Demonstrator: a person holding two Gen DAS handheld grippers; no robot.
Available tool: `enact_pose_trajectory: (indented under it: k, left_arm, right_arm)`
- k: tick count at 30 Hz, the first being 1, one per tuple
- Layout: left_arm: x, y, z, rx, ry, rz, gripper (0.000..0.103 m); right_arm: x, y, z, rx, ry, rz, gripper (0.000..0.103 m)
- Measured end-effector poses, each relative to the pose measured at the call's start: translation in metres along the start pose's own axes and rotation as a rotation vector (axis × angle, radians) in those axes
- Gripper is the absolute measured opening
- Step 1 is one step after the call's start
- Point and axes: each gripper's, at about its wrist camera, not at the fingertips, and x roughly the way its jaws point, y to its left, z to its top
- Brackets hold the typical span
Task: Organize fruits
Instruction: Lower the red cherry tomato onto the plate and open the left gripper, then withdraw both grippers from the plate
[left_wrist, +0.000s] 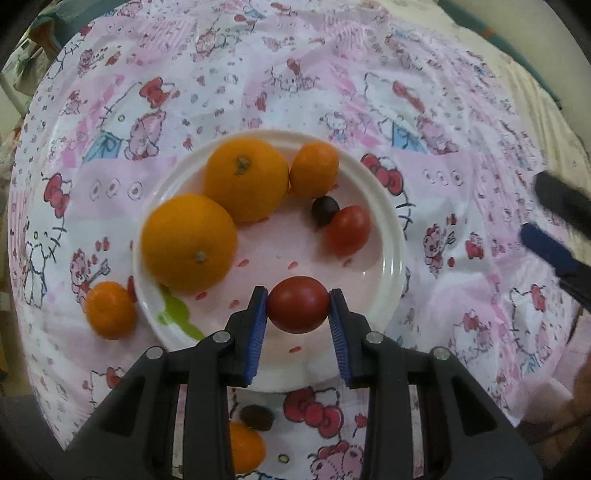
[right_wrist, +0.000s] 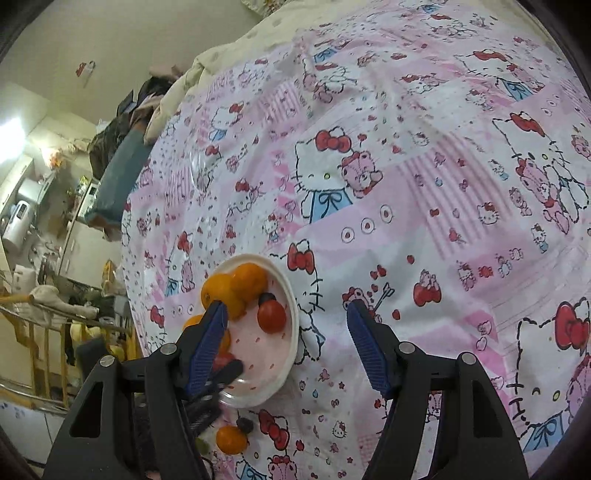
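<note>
Holding: the left gripper (left_wrist: 298, 306) has its blue-padded jaws pressed against both sides of a round red tomato (left_wrist: 297, 303), above the near, 6 o'clock part of the plate.
Plate: a round white plastic plate (left_wrist: 391, 236) with small red flecks and a green mark lies on the cloth, near the middle of the left wrist view.
Fruit on plate: one large orange (left_wrist: 189, 242) at 9 o'clock, a second large orange (left_wrist: 246, 179) at 11 o'clock touching the first, a small orange (left_wrist: 314, 169) at 12 o'clock just beside it, a dark round grape (left_wrist: 324, 210) at 1 o'clock, and a red cherry tomato (left_wrist: 348, 229) at 2 o'clock touching the grape.
Fruit off plate: a small orange on the cloth (left_wrist: 110, 309) touches the plate's rim at 8 o'clock; another small orange (left_wrist: 245, 446) and a dark grape (left_wrist: 257, 417) lie together at 6 o'clock, partly hidden behind the left gripper.
Right gripper: the right gripper (right_wrist: 286, 314) stands with its jaws wide apart and nothing between them, out past the plate's 3 o'clock side; in its own view the plate sits at 8 o'clock.
Surface: a pink and white cartoon-cat printed cloth (left_wrist: 332, 92), creased, covers everything under the plate.
</note>
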Motion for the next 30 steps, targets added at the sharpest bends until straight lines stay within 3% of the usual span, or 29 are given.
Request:
enact_pose_trajectory:
  k: [10, 13, 14, 21, 30]
  left_arm:
    - [0.014, -0.005, 0.013, -0.004, 0.001, 0.055, 0.032]
    - [0.009, -0.009, 0.013, 0.011, -0.006, 0.069, 0.08]
    - [0.004, -0.009, 0.013, 0.008, -0.03, 0.07, 0.082]
    - [-0.013, -0.014, 0.012, 0.031, -0.071, 0.074, 0.082]
    - [-0.043, 0.01, 0.008, 0.002, -0.123, 0.068, 0.082]
  right_arm:
    - [-0.007, 0.003, 0.008, -0.001, -0.02, 0.038, 0.07]
    - [-0.008, 0.006, 0.01, -0.008, -0.022, 0.043, 0.07]
    - [-0.009, 0.006, 0.009, -0.009, -0.022, 0.045, 0.07]
    - [-0.011, 0.01, 0.008, -0.02, -0.029, 0.045, 0.071]
    - [-0.016, 0.021, -0.001, -0.059, -0.032, 0.035, 0.071]
